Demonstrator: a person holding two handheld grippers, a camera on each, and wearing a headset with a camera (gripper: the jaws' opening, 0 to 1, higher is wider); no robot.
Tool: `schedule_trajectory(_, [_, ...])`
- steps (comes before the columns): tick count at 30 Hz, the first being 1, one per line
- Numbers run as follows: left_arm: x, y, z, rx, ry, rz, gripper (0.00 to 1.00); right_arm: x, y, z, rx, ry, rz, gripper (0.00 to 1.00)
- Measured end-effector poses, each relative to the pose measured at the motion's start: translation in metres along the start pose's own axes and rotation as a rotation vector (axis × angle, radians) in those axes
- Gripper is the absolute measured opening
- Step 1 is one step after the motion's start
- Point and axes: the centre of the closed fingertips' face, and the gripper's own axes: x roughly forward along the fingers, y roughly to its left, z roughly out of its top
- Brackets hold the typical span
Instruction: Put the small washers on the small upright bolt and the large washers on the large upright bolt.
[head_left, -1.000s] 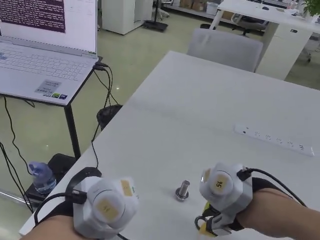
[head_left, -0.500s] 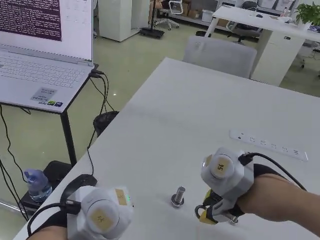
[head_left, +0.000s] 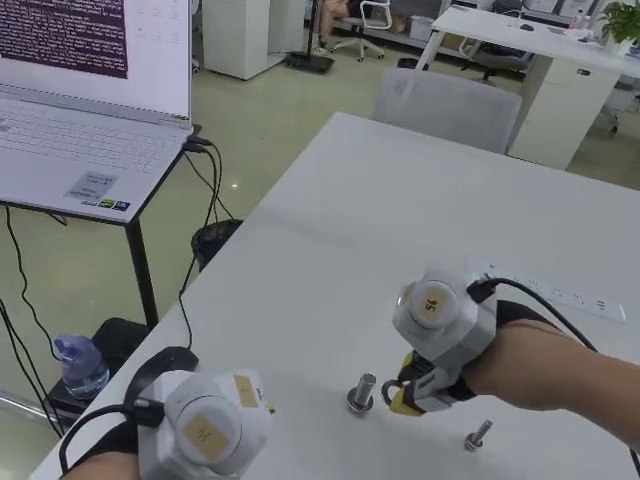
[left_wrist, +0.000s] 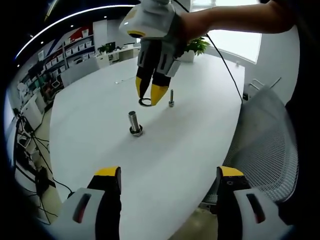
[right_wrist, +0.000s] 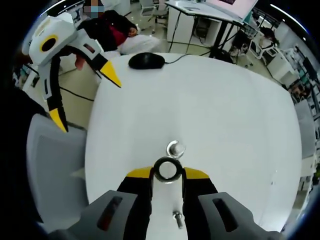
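The right gripper has its jaws pressed onto a washer, pinching the ring by its edge so the hole faces forward. In the right gripper view that ring hangs just short of the head of the large bolt, close but not over it yet. The left gripper view backs that up: the ring is held off the table, up beside the bolt's top and apart from it.

The ring looks about as wide as the large bolt's head, so it is probably a large washer bound for the right post. The small bolt stands upright nearby on the white table, on the person's right, and its shaft looks bare.

There is a dark collar at the foot of the large bolt. Whether that is a washer already threaded or just the bolt's own base cannot be told from here.

The left gripper hangs at the near edge with its jaws spread wide and nothing between them.

So this is an early-to-middle stage. One washer is in hand and not yet dropped, and the small bolt is unserved. What is left for this washer is to centre the hole over the bolt tip and let go.
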Motion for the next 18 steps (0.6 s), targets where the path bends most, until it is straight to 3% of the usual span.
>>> schedule_trajectory(6, [0.002,0.000,-0.001,-0.001,0.002,-0.003,0.78,0.007,-0.012,0.005,0.002,0.003,-0.010,0.22])
schedule_trajectory(18, [0.005,-0.003,-0.003,0.001,0.011,-0.008,0.78,0.024,-0.019,0.018,-0.005,0.003,-0.009,0.22])
